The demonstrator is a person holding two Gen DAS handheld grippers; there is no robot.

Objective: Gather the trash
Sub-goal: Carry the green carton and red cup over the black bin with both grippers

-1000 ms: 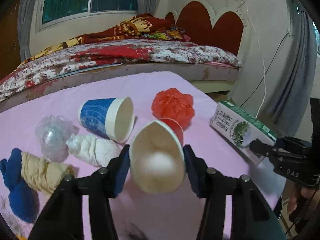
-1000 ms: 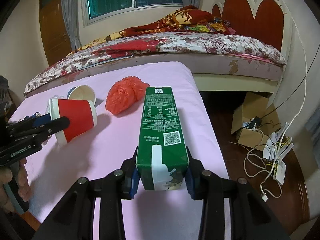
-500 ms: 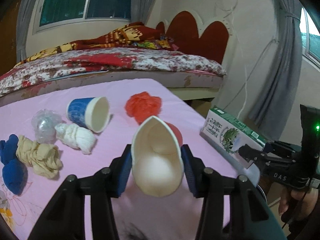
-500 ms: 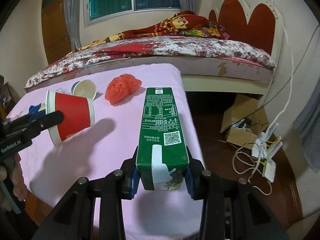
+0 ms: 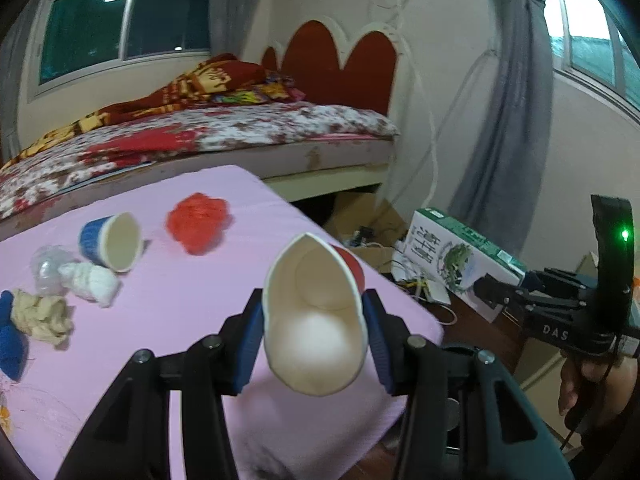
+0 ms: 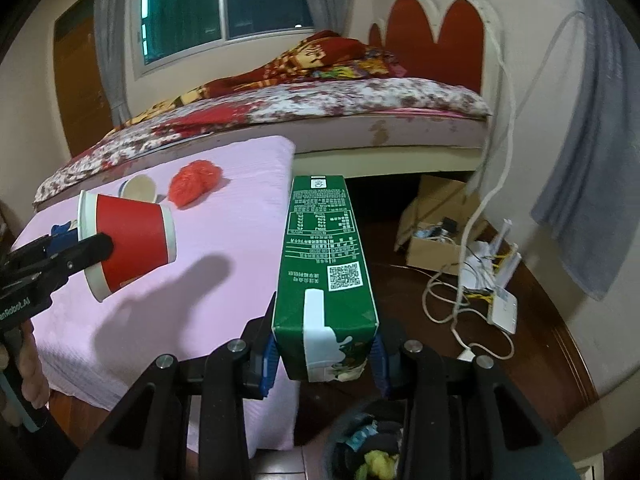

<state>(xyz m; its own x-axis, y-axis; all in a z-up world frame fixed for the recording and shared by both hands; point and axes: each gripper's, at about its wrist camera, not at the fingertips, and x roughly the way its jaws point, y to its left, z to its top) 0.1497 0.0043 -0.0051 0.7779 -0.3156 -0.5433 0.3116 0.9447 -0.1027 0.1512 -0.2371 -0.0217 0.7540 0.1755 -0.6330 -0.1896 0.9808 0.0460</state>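
Red paper cup point(image 5: 316, 320) with a white rim sits squeezed between the blue pads of the left gripper point(image 5: 314, 338), its mouth pushed into a pointed oval and facing the camera; the jaws pinch it sideways at mid-frame, over the lower right corner of the pink-covered surface point(image 5: 160, 312). In the right wrist view the same cup point(image 6: 128, 246) hangs at centre left, clear of the cloth, casting a shadow below it.

The right gripper point(image 6: 324, 354) has its jaws clamped on the near end of a green rectangular drink carton point(image 6: 326, 256), which sticks out lengthwise toward the top of the frame, beyond the edge of the surface and above the dark wooden floor. At the bottom centre of that view a dark round bin point(image 6: 368, 444) shows scraps inside, though the gripper frame hides much of it. Both items look carried off the surface so they can be dropped there.

Left on the cloth are a blue paper cup point(image 5: 110, 242) lying on its side, a crumpled red plastic bag point(image 5: 198, 222), a white wad point(image 5: 90, 282), a clear wrapper point(image 5: 50, 268) and a beige wad point(image 5: 40, 316).
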